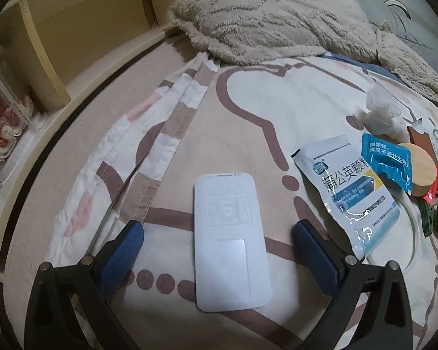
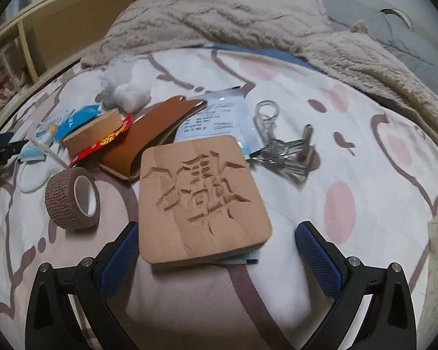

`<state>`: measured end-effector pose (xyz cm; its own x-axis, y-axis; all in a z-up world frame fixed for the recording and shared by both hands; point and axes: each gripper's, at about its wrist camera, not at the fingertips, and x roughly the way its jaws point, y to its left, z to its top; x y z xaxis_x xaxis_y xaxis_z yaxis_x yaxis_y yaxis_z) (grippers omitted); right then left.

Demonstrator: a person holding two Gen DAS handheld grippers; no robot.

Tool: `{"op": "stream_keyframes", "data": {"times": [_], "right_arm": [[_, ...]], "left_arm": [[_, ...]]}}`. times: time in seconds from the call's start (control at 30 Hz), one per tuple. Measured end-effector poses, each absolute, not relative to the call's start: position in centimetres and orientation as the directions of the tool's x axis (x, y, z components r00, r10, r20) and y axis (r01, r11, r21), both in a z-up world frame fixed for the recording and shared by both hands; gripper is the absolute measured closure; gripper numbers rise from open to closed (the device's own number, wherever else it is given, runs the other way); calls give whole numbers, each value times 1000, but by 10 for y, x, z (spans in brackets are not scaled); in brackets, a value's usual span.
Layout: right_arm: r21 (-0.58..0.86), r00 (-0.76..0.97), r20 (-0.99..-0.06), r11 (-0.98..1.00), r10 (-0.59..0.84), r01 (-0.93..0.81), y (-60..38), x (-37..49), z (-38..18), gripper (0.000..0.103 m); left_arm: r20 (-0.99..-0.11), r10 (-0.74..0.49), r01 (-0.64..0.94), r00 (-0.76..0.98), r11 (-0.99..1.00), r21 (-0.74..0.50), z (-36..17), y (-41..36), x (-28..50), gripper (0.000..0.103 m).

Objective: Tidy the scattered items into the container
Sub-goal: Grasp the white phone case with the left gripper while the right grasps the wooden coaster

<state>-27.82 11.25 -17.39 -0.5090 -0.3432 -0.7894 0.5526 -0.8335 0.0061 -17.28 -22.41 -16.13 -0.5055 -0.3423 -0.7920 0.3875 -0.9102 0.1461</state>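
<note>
- Pale, square wooden plaque with a carved character (image 2: pixel 203 201) is seen lying flat on the printed bedsheet (image 2: pixel 365 160), between the spread jaws of the right gripper (image 2: pixel 217 240), which is released and grasps nothing.
- White, flat rounded-rectangular card (image 1: pixel 230 242) is framed likewise by the left gripper (image 1: pixel 217 240), also released and empty.
- No container is shown in either view, so its whereabouts cannot be told.
- A thin paper appears to be trapped under the plaque's near edge; judged best, the plaque should be pinched across its side edges alone, squarely, so it does not tip.
- The card is likely too flat for an easy pinch; one edge may have to be lifted first.
- Beside the plaque, a brown roll of woven bandage (image 2: pixel 73 201), a tan tape roll (image 2: pixel 95 131), a bunch of metal keys (image 2: pixel 286 148) and a blue-and-white sachet (image 1: pixel 350 189) are left scattered.
</note>
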Motion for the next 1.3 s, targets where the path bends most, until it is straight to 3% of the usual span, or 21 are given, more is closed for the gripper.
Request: {"op": "stream_keyframes", "data": {"times": [0.17, 0.23, 0.37, 0.5, 0.73, 1.3], "right_arm": [[87, -539, -730, -838, -421, 538, 130, -278, -164, 3], [115, -538, -712, -831, -451, 544, 133, -277, -162, 18], [126, -532, -698, -814, -479, 567, 129, -277, -160, 33], [117, -521, -691, -789, -501, 604, 120, -274, -158, 35], [127, -492, -721, -790, -489, 599, 110, -287, -164, 34], [118, -523, -705, -807, -478, 579, 113, -269, -157, 37]], "left_arm": [[-768, -345, 362, -540, -919, 158, -158, -216, -170, 15], [-762, -351, 346, -545, -921, 177, -158, -210, -171, 21], [-762, -359, 333, -540, -922, 198, -158, -204, -176, 28], [-766, -352, 333, -538, -923, 190, -157, -199, -178, 37], [-765, -333, 318, -551, -931, 177, -156, -189, -178, 64], [-788, -224, 269, -574, -960, 77, -144, -168, -168, 64]]}}
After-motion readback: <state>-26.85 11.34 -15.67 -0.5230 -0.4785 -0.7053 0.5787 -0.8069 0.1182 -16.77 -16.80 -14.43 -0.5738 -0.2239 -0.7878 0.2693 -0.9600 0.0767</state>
